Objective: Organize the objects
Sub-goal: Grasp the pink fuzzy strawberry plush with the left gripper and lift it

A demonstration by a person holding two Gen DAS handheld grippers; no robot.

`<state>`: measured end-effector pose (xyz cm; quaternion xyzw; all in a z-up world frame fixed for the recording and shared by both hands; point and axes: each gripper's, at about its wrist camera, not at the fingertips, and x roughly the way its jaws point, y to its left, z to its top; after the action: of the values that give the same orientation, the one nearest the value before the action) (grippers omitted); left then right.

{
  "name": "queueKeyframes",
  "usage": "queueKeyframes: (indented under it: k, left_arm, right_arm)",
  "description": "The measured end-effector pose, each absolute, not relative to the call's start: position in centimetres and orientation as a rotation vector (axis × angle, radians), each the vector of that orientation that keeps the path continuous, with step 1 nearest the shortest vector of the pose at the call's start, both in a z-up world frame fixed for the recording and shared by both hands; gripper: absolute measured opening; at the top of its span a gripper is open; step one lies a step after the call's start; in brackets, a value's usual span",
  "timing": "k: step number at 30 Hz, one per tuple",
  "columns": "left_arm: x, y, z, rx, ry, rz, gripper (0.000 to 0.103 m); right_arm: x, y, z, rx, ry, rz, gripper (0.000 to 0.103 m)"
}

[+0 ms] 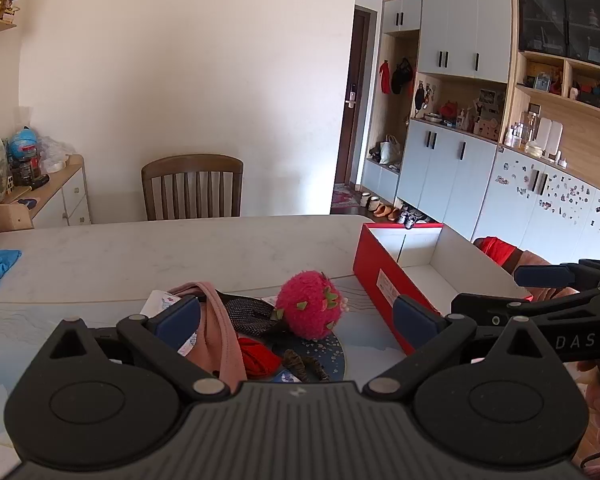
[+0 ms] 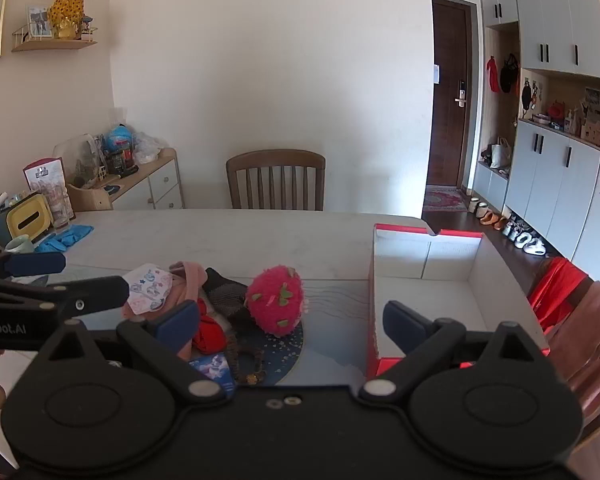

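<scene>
Between the spread fingers of the left gripper (image 1: 296, 316) lies a fuzzy pink strawberry-shaped plush (image 1: 311, 305) amid a heap of small clothes. Right of it stands an open red cardboard box (image 1: 384, 284). The right gripper (image 2: 292, 320) also gapes wide, holding nothing, the plush just ahead of it.

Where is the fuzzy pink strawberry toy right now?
The strawberry toy sits on the table in the middle of both views, at the right edge of the clothes pile, just left of the open red box.
</scene>
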<state>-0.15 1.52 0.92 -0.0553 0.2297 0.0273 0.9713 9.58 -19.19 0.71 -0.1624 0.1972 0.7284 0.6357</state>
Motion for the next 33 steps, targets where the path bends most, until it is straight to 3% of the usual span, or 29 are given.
queueKeyframes:
  k: [15, 33]
  left_arm:
    - [4.0, -0.5, -0.4, -0.118, 0.492, 0.109, 0.103]
    - [19.6, -3.0, -8.1, -0.019, 0.689, 0.257, 0.103]
  right_arm:
    - [13.9, -17.2, 0.2, -0.367, 0.469, 1.634, 0.097]
    - [27.3, -8.7, -4.1, -0.482, 0.466, 1.434, 0.091]
